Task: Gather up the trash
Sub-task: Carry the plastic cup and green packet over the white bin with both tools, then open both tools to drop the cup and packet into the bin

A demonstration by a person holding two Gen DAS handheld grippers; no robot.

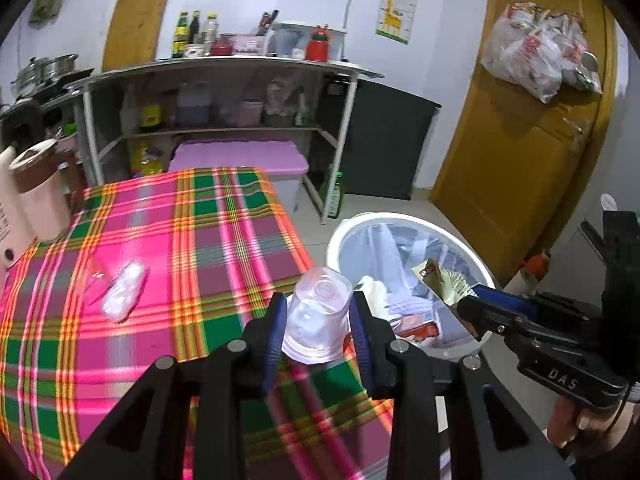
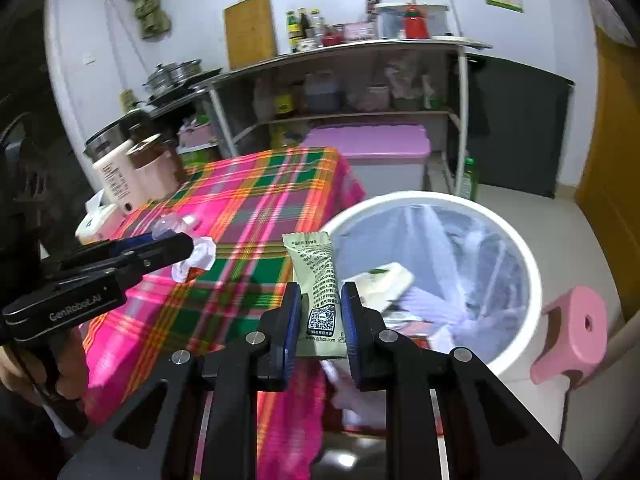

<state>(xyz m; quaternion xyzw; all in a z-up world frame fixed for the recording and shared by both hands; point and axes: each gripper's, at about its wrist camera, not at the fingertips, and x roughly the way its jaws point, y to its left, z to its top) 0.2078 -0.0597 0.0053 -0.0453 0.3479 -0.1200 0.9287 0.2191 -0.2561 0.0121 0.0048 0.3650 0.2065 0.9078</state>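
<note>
My left gripper [image 1: 319,316] is shut on a clear plastic cup [image 1: 318,314], held bottom-forward over the right edge of the plaid table [image 1: 160,240], beside the white trash bin [image 1: 400,220]. My right gripper [image 2: 320,316] is shut on a green snack wrapper [image 2: 318,292] at the bin's [image 2: 516,248] near left rim. From the left wrist view the right gripper [image 1: 472,306] hangs over the bin with the wrapper [image 1: 440,282]. From the right wrist view the left gripper [image 2: 188,246] shows with the cup [image 2: 170,224]. A crumpled white plastic piece [image 1: 122,294] lies on the table; it also shows in the right wrist view [image 2: 196,258].
The bin holds a liner bag and several bits of trash [image 2: 384,280]. Cream and brown containers [image 1: 36,196] stand at the table's left edge. A pink stool [image 2: 572,336] sits right of the bin. A metal shelf rack [image 1: 224,92], a purple-lidded box [image 1: 236,156] and a yellow door [image 1: 520,140] stand behind.
</note>
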